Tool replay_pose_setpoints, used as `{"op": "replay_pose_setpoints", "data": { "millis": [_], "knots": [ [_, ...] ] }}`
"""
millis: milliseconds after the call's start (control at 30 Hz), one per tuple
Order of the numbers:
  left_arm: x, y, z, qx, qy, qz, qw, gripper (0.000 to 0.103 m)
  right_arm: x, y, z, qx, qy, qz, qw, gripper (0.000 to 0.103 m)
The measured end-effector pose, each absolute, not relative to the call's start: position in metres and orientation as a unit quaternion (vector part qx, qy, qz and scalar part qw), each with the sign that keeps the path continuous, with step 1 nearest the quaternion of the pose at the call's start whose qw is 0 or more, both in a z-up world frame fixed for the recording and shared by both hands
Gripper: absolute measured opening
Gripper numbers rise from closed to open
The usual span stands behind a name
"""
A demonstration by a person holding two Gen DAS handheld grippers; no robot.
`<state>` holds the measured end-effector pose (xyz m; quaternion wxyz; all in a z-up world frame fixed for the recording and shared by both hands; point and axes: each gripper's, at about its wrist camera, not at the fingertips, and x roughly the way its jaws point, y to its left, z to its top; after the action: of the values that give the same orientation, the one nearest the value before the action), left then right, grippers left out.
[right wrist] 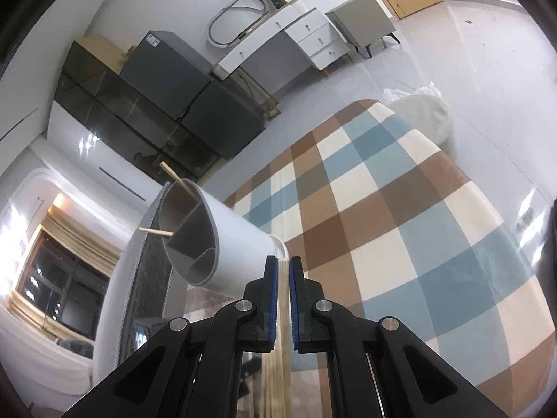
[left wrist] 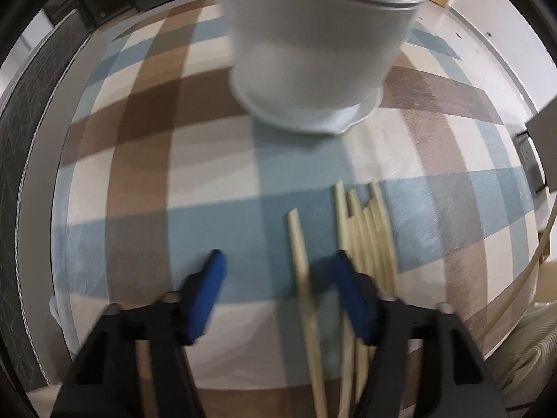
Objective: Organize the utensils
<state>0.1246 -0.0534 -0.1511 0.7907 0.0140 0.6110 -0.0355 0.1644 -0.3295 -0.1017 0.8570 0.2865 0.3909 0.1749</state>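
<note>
Left claw (left wrist: 278, 264) points down at the checkered counter (left wrist: 216, 160), jaws partway open with one loose chopstick (left wrist: 303, 278) lying between them (pads not touching it, looks like). More chopsticks (left wrist: 369, 237) lie just right. Right claw (right wrist: 283, 261) is clamped on a chopstick (right wrist: 284, 289), beside the white holder (right wrist: 222, 244).

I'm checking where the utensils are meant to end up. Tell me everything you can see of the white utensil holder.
The white utensil holder is a smooth, matte, tapered container with a rolled rim, a stepped foot and grey inner dividers forming compartments. It looks like painted metal or plastic. It stands on the checked cloth, beyond the loose chopsticks and apart from them. The right wrist view shows two chopsticks already inside, poking over the rim. Neither gripper touches it.
</note>
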Motion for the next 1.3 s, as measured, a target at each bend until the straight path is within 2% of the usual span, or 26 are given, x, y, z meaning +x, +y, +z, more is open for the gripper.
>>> {"op": "replay_pose_setpoints", "data": {
  "millis": [33,100,167,367,700,900,1300],
  "knots": [
    [0.127,-0.057,-0.150,0.017,0.612,-0.041,0.790,0.037,0.165,-0.330,-0.102,0.288,0.391,0.175,0.856,0.006],
    [0.132,-0.065,-0.148,0.025,0.612,-0.051,0.789,0.015,0.167,-0.330,-0.101,0.289,0.390,0.176,0.856,0.006],
    [0.136,-0.069,-0.147,0.023,0.612,-0.059,0.788,0.002,0.168,-0.330,-0.101,0.290,0.390,0.177,0.856,0.006],
    [0.151,-0.068,-0.140,0.007,0.597,-0.050,0.801,0.001,0.172,-0.325,-0.103,0.281,0.392,0.176,0.858,0.006],
    [0.121,-0.031,-0.069,-0.065,0.472,-0.052,0.878,0.000,0.153,-0.306,-0.090,0.238,0.373,0.186,0.877,0.006],
    [0.104,-0.035,-0.062,-0.077,0.429,-0.060,0.898,0.000,0.134,-0.296,-0.080,0.218,0.357,0.190,0.888,0.006],
    [0.065,-0.026,-0.040,-0.071,0.393,-0.077,0.914,0.000,0.095,-0.280,-0.067,0.169,0.334,0.185,0.909,0.006]
  ]
}}
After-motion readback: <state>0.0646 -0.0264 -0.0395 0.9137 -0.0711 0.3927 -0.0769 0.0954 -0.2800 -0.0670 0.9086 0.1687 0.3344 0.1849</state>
